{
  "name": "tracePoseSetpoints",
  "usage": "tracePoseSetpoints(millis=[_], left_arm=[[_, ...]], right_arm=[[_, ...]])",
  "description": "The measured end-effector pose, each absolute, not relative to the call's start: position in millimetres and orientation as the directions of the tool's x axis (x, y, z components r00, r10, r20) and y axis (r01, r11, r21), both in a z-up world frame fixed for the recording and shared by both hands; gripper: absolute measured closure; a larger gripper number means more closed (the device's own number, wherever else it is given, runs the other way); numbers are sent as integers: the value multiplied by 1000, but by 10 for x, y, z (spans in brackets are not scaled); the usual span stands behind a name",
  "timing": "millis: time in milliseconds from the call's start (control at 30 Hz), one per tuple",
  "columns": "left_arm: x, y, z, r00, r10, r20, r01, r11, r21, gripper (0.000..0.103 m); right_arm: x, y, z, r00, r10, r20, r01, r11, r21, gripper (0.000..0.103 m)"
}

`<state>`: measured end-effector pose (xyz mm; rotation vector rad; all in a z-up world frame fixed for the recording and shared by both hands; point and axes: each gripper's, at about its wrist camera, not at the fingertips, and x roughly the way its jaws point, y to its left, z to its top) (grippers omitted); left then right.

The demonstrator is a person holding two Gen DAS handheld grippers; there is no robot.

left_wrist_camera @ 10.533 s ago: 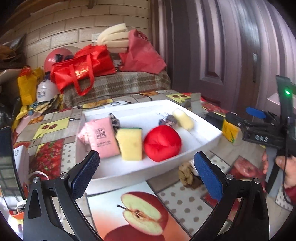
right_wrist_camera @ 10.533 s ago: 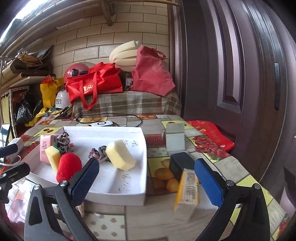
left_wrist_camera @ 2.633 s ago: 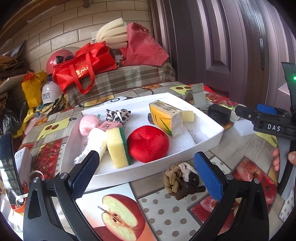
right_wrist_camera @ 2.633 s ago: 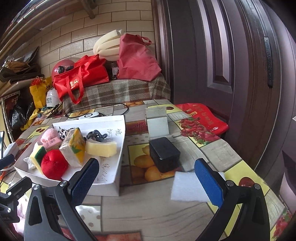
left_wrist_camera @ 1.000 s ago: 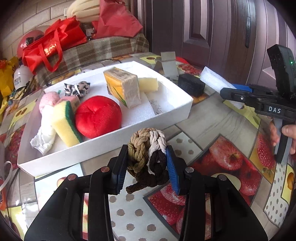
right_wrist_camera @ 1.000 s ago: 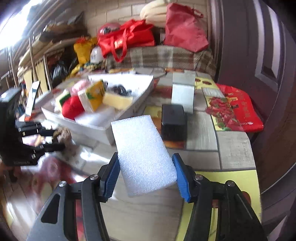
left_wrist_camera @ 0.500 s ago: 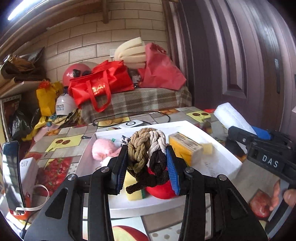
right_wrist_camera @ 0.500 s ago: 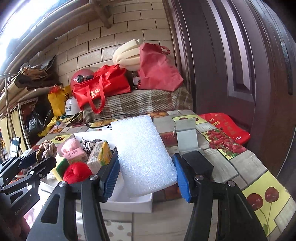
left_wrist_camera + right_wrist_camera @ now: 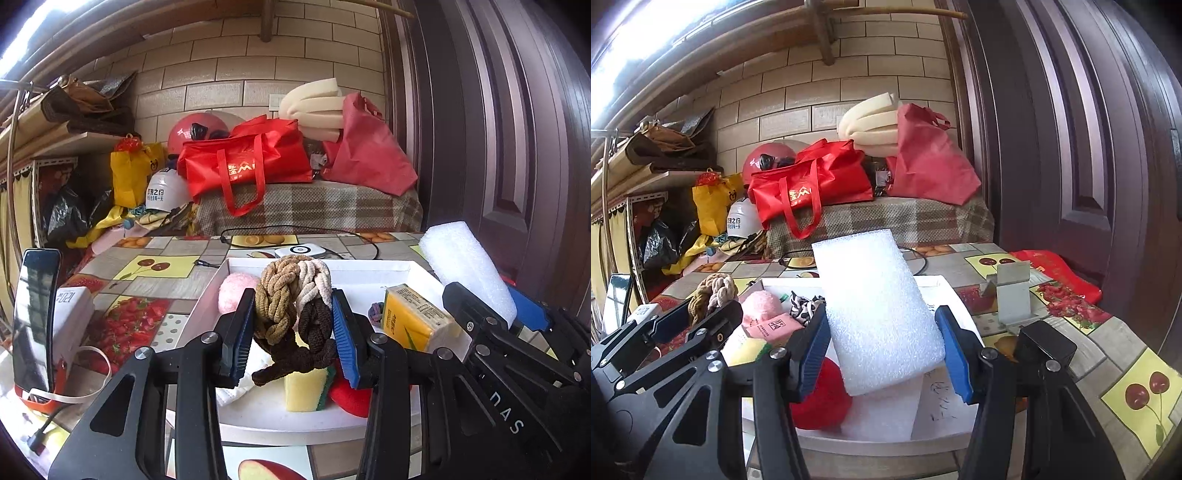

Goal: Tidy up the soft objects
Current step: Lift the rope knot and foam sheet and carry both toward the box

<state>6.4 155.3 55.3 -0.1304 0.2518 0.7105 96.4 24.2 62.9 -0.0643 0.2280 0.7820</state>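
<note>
- Here, the left gripper [image 9: 293, 332] has its blue fingers [image 9: 238, 334] clamped on a braided rope knot [image 9: 291, 306], tan, cream and dark brown, held above the near part of the white tray [image 9: 373, 267].
- Just past those fingers, in the tray, lie a yellow sponge [image 9: 303, 391] and a red plush ball [image 9: 349, 397]; farther in sit a pink pompom [image 9: 234, 293] and a yellow pack [image 9: 417, 317].
- The right gripper [image 9: 882, 347] pinches a white foam block [image 9: 875, 310] between its fingers, tilted over the tray's near right corner.
- Right of its fingers a black box [image 9: 1047, 349] sits on the counter [image 9: 1115, 343].
- Beyond, red bags [image 9: 812, 181] rest on a plaid cover.
</note>
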Motion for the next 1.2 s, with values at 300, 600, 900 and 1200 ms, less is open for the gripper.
tracePoseSetpoints(millis=[300, 600, 900, 1200], left_arm=[[-92, 1432, 529, 714, 642, -279, -675, 737, -31, 63], [-404, 1205, 499, 707, 645, -290, -682, 730, -40, 63], [-691, 1009, 482, 703, 637, -316, -681, 731, -42, 63], [-882, 803, 482, 704, 628, -331, -673, 739, -31, 63]], right_arm=[[813, 155, 619, 694, 683, -228, -695, 718, 36, 45], [601, -37, 597, 687, 687, -237, -699, 714, 43, 45], [364, -244, 568, 661, 700, -270, -718, 695, 47, 46], [213, -474, 559, 632, 719, -289, -729, 678, 93, 46]])
